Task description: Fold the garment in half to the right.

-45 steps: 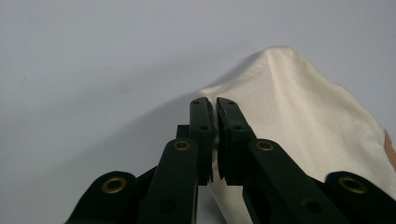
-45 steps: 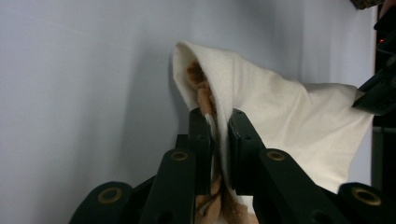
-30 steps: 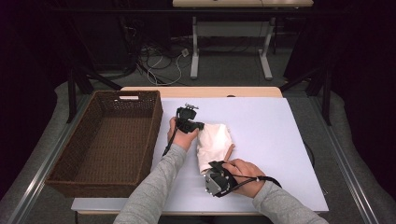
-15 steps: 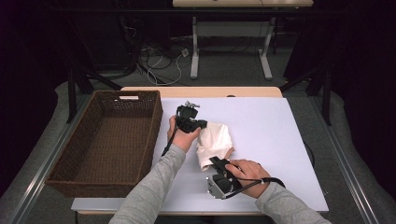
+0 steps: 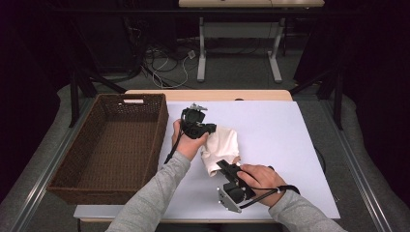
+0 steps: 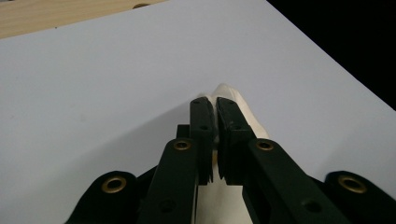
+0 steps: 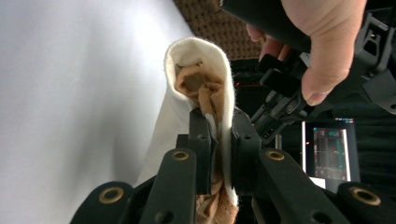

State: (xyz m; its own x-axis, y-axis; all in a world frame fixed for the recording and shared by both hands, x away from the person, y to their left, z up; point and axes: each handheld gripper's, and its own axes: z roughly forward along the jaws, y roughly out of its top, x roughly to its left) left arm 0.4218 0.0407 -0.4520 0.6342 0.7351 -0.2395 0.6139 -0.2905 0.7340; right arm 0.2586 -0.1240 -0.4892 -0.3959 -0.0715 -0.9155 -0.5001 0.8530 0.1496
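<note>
A cream cloth (image 5: 223, 147) with a tan inner layer hangs bunched between my two grippers, over the white mat (image 5: 270, 130). My left gripper (image 5: 212, 129) is shut on the cloth's far upper edge; in the left gripper view its jaws (image 6: 212, 109) pinch the cream cloth (image 6: 236, 100). My right gripper (image 5: 221, 165) is shut on the near end. In the right gripper view its jaws (image 7: 218, 122) clamp the cloth (image 7: 187, 88), whose tan lining shows inside the fold. The left gripper (image 7: 289, 93) and its hand show there at upper right.
A brown wicker basket (image 5: 133, 97) stands empty to the left of the mat, its right wall close to my left hand. The wooden table edge (image 5: 208, 94) runs behind the mat. Desk legs and cables lie on the floor beyond.
Both hands have risen a little with the cloth, which now hangs more bunched and narrower between the grippers. Both grips stay shut.
</note>
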